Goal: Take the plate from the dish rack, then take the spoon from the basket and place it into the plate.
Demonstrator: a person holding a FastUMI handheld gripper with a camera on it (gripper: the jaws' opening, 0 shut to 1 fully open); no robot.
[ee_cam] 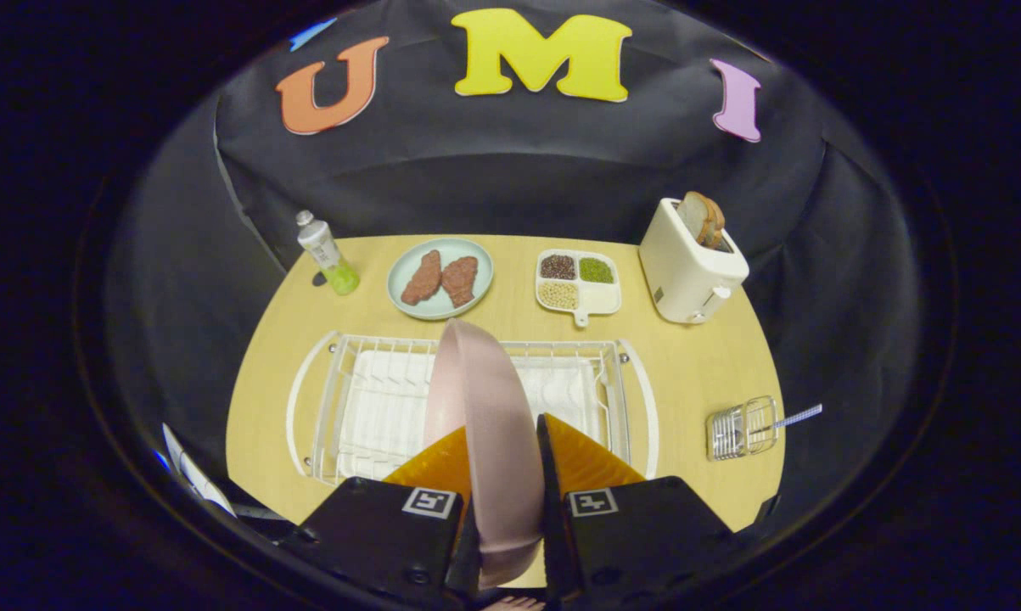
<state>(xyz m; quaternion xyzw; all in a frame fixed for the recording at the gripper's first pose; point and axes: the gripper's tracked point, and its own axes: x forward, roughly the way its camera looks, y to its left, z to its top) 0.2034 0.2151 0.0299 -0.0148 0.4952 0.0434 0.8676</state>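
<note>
spoon bowl hidden in basket, plate hiding rack centre

Illumination is even and moderately bright over the counter, apparently from overhead; shadows beneath objects are short and soft. No strong glare is visible. Fisheye distortion bows the counter's edges and corners. The plate, clamped between the fingers of the gripper, appears slightly soft, whereas objects at the far edge remain sharp.

The tool is raised above the near edge of the counter and looks forward and down over it. Its two fingers stand close together and both press on the pink plate, one on each face, so the plate is held upright on its edge between them.
</note>
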